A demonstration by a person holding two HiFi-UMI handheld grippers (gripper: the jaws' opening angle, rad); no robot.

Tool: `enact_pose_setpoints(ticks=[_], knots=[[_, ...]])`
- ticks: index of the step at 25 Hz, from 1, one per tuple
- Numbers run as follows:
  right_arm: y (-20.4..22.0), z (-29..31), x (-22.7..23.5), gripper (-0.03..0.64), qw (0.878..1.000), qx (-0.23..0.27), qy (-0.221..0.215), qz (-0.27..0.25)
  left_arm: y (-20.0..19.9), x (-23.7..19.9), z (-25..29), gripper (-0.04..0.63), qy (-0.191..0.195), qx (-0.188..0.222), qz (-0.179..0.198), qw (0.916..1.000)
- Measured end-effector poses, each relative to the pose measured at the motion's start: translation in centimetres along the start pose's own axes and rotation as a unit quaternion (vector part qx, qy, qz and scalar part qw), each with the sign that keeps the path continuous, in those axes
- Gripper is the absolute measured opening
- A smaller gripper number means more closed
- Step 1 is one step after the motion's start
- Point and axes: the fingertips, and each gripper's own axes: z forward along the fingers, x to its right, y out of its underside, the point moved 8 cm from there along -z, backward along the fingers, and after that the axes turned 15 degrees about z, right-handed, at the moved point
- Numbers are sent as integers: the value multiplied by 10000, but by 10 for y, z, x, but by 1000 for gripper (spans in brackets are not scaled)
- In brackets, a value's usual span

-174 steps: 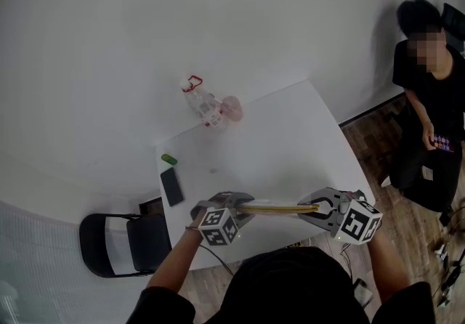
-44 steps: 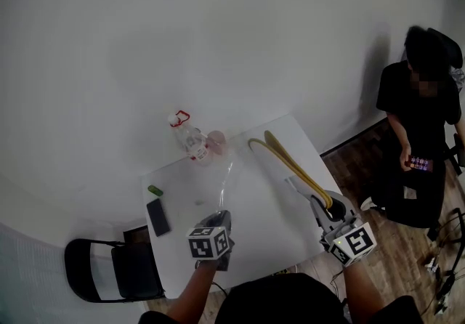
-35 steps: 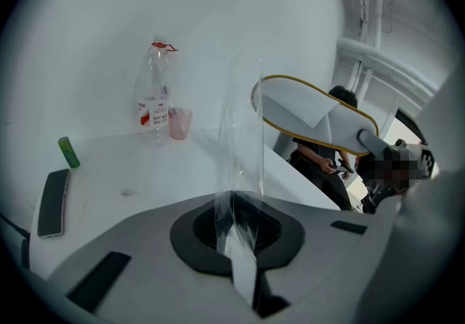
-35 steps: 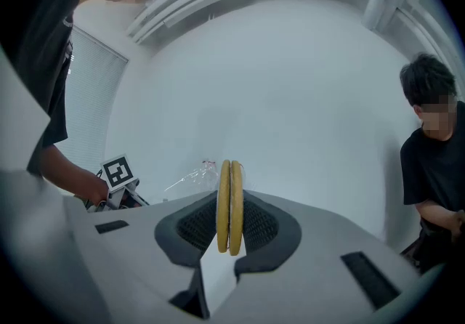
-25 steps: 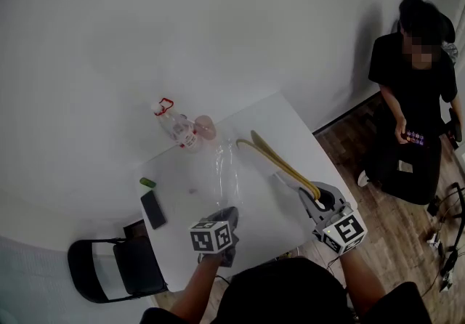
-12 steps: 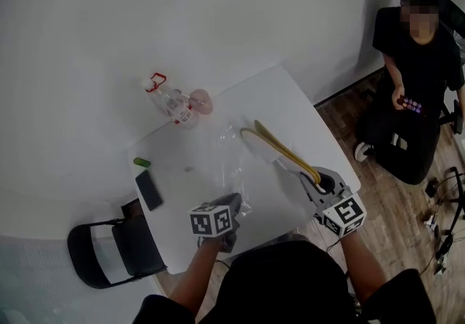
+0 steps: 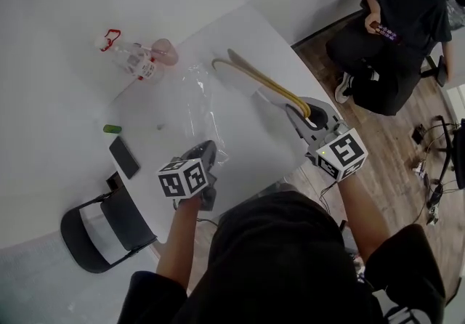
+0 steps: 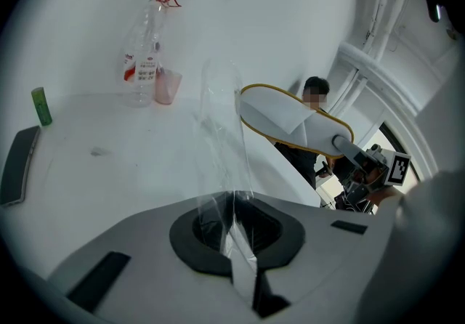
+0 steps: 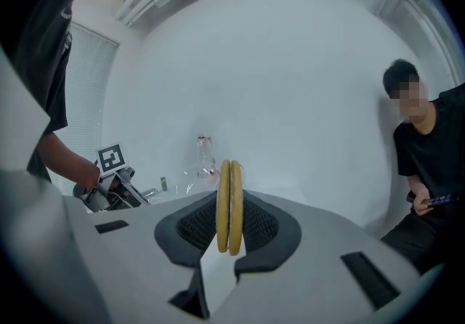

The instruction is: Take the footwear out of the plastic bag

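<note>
A person standing at a white table works 2 handheld grippers. The right gripper clamps its jaws on the heel end of 2 flat, yellow-edged slippers, held sole to sole and on edge (its own view shows them squeezed upright between the pads), the toes reaching out over the tabletop. The left gripper has its jaws pressed together on an edge of the clear plastic bag, which stretches crumpled from the jaws across the table, just left of the slippers; the footwear appears clear of the bag. Near the table's far corner stand a plastic bottle and a pink cup. A small green object and a dark phone lie by the left edge. A 2nd person sits off to the right.
</note>
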Motion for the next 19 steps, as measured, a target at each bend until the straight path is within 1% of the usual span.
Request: enact_pose_setpoints(ticks=[3,12,19], knots=[[-6,-3,2,71,10000,-1,-1,-94,-4,0,-1,25,-26,80,22,10000],[-16,-12,9,71,9998,90,82,-165,-9,-2,-5,25,-56,175,-6,9998],[-11,-21,6,71,9998,-28,152,-132,-4,3,-7,25,6,77,-26,10000]])
